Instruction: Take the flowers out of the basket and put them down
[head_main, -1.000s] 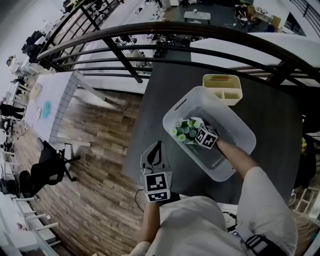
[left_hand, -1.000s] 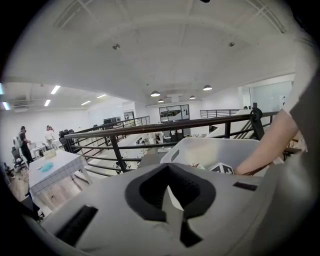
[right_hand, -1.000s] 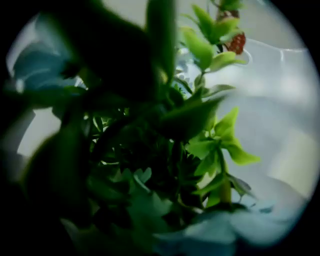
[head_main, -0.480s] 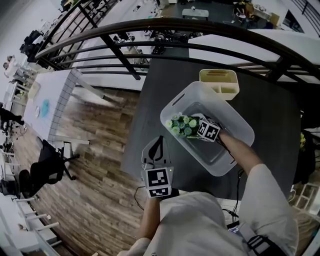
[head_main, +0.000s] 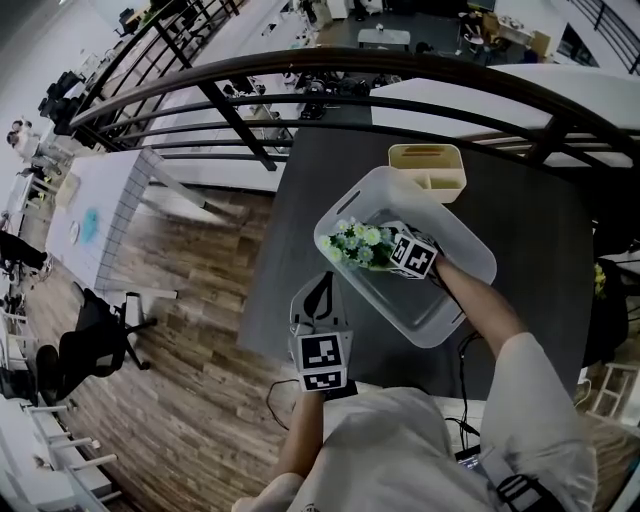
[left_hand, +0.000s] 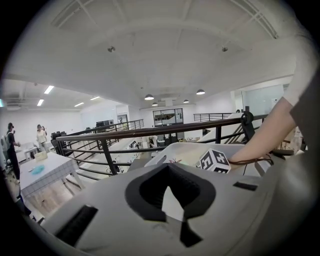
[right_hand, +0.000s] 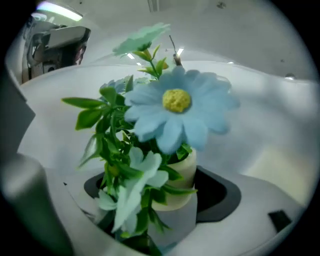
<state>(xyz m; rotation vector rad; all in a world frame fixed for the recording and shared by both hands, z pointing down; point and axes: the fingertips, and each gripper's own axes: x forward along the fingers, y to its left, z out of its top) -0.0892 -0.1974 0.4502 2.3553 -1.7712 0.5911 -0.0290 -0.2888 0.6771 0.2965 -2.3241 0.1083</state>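
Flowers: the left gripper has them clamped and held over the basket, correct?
Wrong gripper. The right gripper has the flowers clamped: the right gripper view shows its jaws, which have just been closing, on their pot. They are over the basket. The left gripper is shut and empty.
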